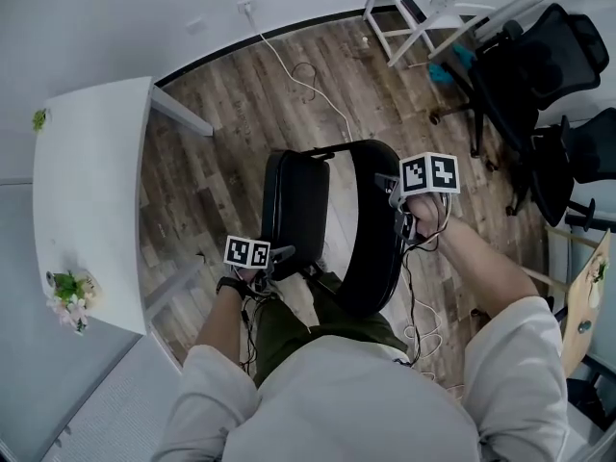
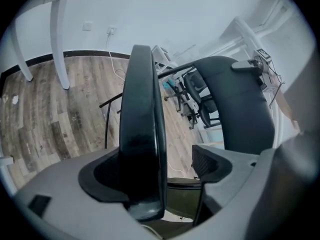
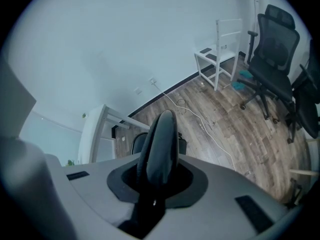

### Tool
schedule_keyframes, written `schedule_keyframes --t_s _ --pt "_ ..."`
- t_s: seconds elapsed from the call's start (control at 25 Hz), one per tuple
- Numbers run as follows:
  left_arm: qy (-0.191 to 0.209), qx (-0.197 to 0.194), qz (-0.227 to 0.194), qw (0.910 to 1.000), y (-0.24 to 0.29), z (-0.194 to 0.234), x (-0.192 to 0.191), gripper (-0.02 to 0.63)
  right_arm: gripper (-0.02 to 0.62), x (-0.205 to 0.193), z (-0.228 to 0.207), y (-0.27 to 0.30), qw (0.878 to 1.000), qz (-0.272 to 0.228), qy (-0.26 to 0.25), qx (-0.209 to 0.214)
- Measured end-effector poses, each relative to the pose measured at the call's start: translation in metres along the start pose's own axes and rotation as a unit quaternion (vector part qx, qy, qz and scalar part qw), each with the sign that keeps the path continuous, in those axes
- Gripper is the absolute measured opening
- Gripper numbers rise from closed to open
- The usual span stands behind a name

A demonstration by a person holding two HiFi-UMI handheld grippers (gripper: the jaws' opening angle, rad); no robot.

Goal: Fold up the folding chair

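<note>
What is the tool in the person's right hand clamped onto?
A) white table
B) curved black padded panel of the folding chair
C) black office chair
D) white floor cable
B: the right gripper has its jaws closed on the curved black padded chair panel.

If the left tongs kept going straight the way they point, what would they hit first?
The seat: its edge already stands between the left tongs, against one side with a gap at the other. Past it, probably the floor.
</note>
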State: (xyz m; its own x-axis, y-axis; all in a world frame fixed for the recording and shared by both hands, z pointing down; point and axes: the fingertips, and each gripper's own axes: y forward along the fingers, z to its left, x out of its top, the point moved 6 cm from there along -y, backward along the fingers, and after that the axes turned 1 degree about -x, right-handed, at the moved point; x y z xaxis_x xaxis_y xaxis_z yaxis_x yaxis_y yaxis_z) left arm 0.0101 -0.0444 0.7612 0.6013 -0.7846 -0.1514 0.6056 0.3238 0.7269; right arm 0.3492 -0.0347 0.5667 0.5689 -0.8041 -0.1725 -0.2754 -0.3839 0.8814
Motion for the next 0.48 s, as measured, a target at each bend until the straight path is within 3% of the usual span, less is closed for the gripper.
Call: schedule_keyframes --t_s 0.2,0.48 --pt "0.012 -0.013 0.001 0.9998 0.013 -0.042 0.002 0.423 0.081 0.002 0.005 -0.009 1.0 0.003 0.002 -0.012" --pt "0.054 -0.027 0.04 0.9974 0.028 -0.081 0.003 0.422 0.087 0.004 0.015 -0.017 1.0 0.007 0.009 -0.023"
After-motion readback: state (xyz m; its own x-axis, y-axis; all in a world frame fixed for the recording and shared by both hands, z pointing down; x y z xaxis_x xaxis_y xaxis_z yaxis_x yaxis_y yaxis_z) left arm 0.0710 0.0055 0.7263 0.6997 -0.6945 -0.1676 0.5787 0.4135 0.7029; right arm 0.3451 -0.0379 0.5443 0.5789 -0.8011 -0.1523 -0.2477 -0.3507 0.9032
